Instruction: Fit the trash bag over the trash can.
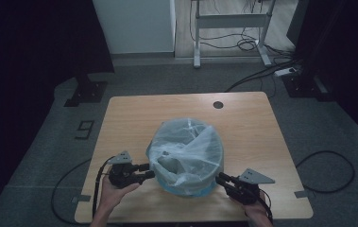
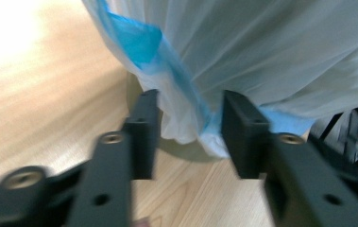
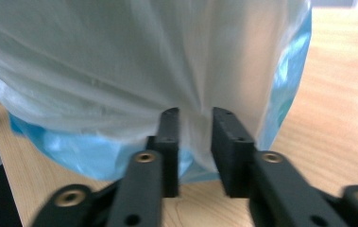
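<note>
A round bin lined with a translucent white and blue plastic bag [image 1: 186, 151] stands on the wooden table [image 1: 134, 113], near its front edge. My left gripper [image 1: 150, 171] is at the bin's lower left side, held by a hand. In the left gripper view its jaws [image 2: 188, 101] stand apart, and the bag's [image 2: 261, 52] hanging blue-edged hem lies loosely between them. My right gripper [image 1: 220, 178] is at the bin's lower right side. In the right gripper view its jaws [image 3: 195, 118] are a narrow gap apart with a fold of the bag [image 3: 120, 66] between them, not visibly pinched.
A round cable hole [image 1: 218, 104] sits near the table's far edge. Beyond the table, a white desk frame [image 1: 231, 21] and cables [image 1: 261, 71] lie on the grey floor. A black cable [image 1: 328, 170] loops on the floor at the right.
</note>
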A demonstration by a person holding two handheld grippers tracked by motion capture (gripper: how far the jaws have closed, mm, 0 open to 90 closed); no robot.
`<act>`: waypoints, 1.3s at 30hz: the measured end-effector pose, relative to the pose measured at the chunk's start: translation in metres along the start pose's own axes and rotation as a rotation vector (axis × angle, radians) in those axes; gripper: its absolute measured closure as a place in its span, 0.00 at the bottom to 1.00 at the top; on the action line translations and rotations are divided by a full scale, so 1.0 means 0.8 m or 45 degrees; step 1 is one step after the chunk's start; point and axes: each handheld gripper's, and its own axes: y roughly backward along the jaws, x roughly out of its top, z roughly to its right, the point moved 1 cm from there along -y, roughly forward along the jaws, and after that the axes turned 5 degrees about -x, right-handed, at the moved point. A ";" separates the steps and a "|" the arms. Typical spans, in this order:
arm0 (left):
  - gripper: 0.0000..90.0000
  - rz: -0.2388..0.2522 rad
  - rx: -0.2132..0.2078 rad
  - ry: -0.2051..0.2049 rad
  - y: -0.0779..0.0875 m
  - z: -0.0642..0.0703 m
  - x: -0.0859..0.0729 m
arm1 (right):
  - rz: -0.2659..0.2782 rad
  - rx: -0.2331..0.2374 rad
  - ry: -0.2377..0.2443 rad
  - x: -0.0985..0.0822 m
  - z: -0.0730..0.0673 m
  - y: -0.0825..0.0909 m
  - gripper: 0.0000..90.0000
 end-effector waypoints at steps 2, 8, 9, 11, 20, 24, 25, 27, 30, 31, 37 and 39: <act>0.45 0.044 0.003 -0.007 0.011 0.000 -0.001 | 0.028 -0.005 0.007 0.003 -0.002 0.004 0.67; 0.36 0.181 -0.026 -0.030 0.042 0.001 0.000 | 0.093 -0.023 0.005 0.010 -0.005 0.013 0.50; 0.36 0.195 -0.027 -0.046 0.045 0.002 0.002 | 0.102 -0.024 0.003 0.010 -0.005 0.015 0.48; 0.36 0.218 -0.038 -0.079 0.049 0.004 0.007 | 0.113 -0.035 -0.009 0.012 -0.003 0.016 0.45; 0.37 0.241 -0.089 -0.249 0.049 0.009 0.044 | 0.158 -0.024 -0.093 0.014 0.016 0.032 0.40; 0.37 0.239 -0.117 -0.277 0.046 0.008 0.059 | 0.163 -0.019 -0.118 0.014 0.025 0.038 0.40; 0.38 0.240 -0.121 -0.279 0.045 0.008 0.061 | 0.165 -0.025 -0.124 0.013 0.028 0.040 0.40; 0.38 0.230 -0.121 -0.288 0.042 0.009 0.068 | 0.165 -0.033 -0.134 0.013 0.032 0.042 0.40; 0.39 0.206 -0.114 -0.307 0.038 0.010 0.080 | 0.170 -0.046 -0.151 0.011 0.037 0.043 0.40; 0.39 0.197 -0.115 -0.317 0.037 0.011 0.084 | 0.170 -0.050 -0.157 0.011 0.038 0.044 0.40; 0.39 0.193 -0.134 -0.340 0.032 0.013 0.103 | 0.177 -0.064 -0.173 0.009 0.043 0.046 0.41; 0.41 0.193 -0.140 -0.341 0.032 0.012 0.104 | 0.175 -0.067 -0.181 0.007 0.044 0.047 0.42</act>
